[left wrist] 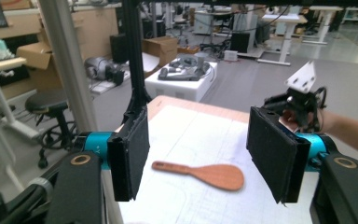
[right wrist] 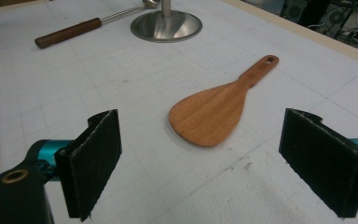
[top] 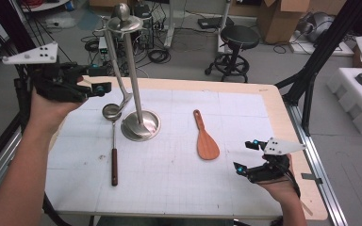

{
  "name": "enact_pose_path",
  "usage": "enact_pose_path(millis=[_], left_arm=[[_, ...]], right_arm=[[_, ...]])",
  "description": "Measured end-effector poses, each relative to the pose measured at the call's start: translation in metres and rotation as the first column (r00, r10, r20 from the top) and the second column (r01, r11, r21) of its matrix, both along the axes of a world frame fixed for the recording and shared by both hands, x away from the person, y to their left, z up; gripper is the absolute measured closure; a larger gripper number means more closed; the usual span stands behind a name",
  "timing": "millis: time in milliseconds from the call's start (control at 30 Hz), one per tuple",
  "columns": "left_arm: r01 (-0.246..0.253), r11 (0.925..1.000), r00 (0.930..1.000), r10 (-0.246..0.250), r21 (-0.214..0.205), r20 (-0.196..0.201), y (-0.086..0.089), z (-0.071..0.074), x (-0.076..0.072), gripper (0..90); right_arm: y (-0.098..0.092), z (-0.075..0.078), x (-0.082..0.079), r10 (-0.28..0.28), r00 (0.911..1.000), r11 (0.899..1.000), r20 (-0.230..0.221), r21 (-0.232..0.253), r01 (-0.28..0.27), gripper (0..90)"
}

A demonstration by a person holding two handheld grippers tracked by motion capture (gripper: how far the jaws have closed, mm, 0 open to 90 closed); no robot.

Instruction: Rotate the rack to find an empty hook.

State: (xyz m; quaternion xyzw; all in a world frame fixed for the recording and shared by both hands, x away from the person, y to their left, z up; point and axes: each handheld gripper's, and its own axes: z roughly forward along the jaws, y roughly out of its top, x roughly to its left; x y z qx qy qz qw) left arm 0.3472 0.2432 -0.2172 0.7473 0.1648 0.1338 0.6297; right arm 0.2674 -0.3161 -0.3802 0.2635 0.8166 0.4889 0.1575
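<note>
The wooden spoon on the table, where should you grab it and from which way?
Grab the wooden spoon by its narrow handle, the end pointing away from the person. It lies flat on the table, so coming straight down from above, one of the fingers on each long side of the handle, probably works best. The wide blade is too broad and flat to pinch easily.

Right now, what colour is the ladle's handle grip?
Dark brown, like wood, on the ladle. The right gripper view shows it best.
</note>
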Motion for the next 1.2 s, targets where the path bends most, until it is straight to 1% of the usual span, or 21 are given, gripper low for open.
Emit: enact_pose_path(millis=[167,300,367,400,433,500,567,633,667,700,733,800,867,933,1033,1067,1133,1200], left_arm=[[0.047,0.9981,0.9984,-0.048,-0.039,-0.03,0.003,-0.025,-0.001,33.1],[0.056,0.9982,0.9978,-0.057,-0.022,-0.033,0.002,-0.041,-0.005,29.4],[0.05,0.9986,0.9981,-0.051,-0.018,-0.034,0.002,-0.048,-0.008,28.7],[0.051,0.9986,0.9976,-0.052,-0.015,-0.047,0.002,-0.052,-0.009,28.5],[0.05,0.9987,0.9975,-0.051,-0.009,-0.049,0.002,-0.056,-0.01,28.3],[0.055,0.9982,0.9969,-0.056,-0.022,-0.054,0.002,-0.064,-0.012,27.7],[0.05,0.9983,0.9968,-0.052,-0.029,-0.061,0.003,-0.072,-0.015,27.4],[0.062,0.9972,0.9956,-0.065,-0.043,-0.068,0.003,-0.079,-0.019,25.4],[0.061,0.9975,0.9954,-0.063,-0.038,-0.072,0.003,-0.083,-0.021,25.4],[0.053,0.998,0.996,-0.055,-0.033,-0.071,0.004,-0.086,-0.023,25.1],[0.049,0.9981,0.9962,-0.051,-0.039,-0.071,0.004,-0.088,-0.025,24.1],[0.038,0.9986,0.996,-0.041,-0.038,-0.08,0.004,-0.092,-0.028,22.5],[0.036,0.9984,0.9967,-0.04,-0.044,-0.071,0.005,-0.095,-0.031,20.7],[0.032,0.999,0.9969,-0.034,-0.032,-0.071,0.005,-0.097,-0.032,19.9],[0.036,0.9988,0.9968,-0.038,-0.035,-0.07,0.006,-0.101,-0.035,19.0],[0.029,0.9989,0.9972,-0.032,-0.036,-0.068,0.006,-0.103,-0.036,18.8],[0.027,0.9992,0.9972,-0.029,-0.028,-0.069,0.007,-0.107,-0.038,18.6],[0.005,0.9997,0.9979,-0.006,-0.022,-0.064,0.008,-0.11,-0.042,17.8]], right_arm=[[0.0,0.0,0.0,-0.001,1.0,1.0,-0.003,-0.002,0.001,11.8],[0.001,0.0,0.0,-0.003,1.0,1.0,-0.006,-0.005,0.003,11.8],[0.001,-0.001,0.0,-0.002,1.0,1.0,-0.006,-0.005,0.002,11.8],[0.001,-0.001,0.0,-0.002,0.9999,1.0,-0.01,-0.005,0.002,11.8],[0.001,-0.001,0.0,-0.003,0.9999,1.0,-0.01,-0.009,0.003,11.8],[0.002,-0.001,0.0,-0.002,0.9999,1.0,-0.011,-0.008,0.002,11.8],[0.001,-0.001,0.0,0.0,1.0,1.0,-0.008,-0.008,0.0,11.8],[0.001,-0.001,0.0,-0.002,1.0,1.0,-0.006,-0.003,0.002,11.8],[0.001,-0.001,0.0,-0.003,1.0,1.0,-0.009,-0.002,0.003,11.8],[0.0,-0.001,0.0,-0.003,0.9999,1.0,-0.01,-0.003,0.003,11.8],[0.0,-0.001,0.0,-0.004,0.9999,1.0,-0.011,-0.006,0.004,11.8],[0.001,-0.002,0.0,-0.003,0.9999,1.0,-0.014,-0.008,0.002,11.8],[0.001,-0.002,0.001,-0.002,0.9999,1.0,-0.013,-0.01,0.002,11.8],[0.001,-0.002,0.001,0.0,1.0,1.0,-0.01,-0.011,0.0,11.8],[0.001,-0.002,0.001,-0.002,0.9999,1.0,-0.011,-0.009,0.002,11.8],[0.001,-0.002,0.0,-0.003,0.9999,1.0,-0.012,-0.007,0.003,11.8],[0.001,-0.002,0.0,-0.003,0.9999,1.0,-0.011,-0.007,0.003,11.8],[0.001,-0.002,0.0,-0.001,1.0,1.0,-0.01,-0.009,0.001,11.8]])
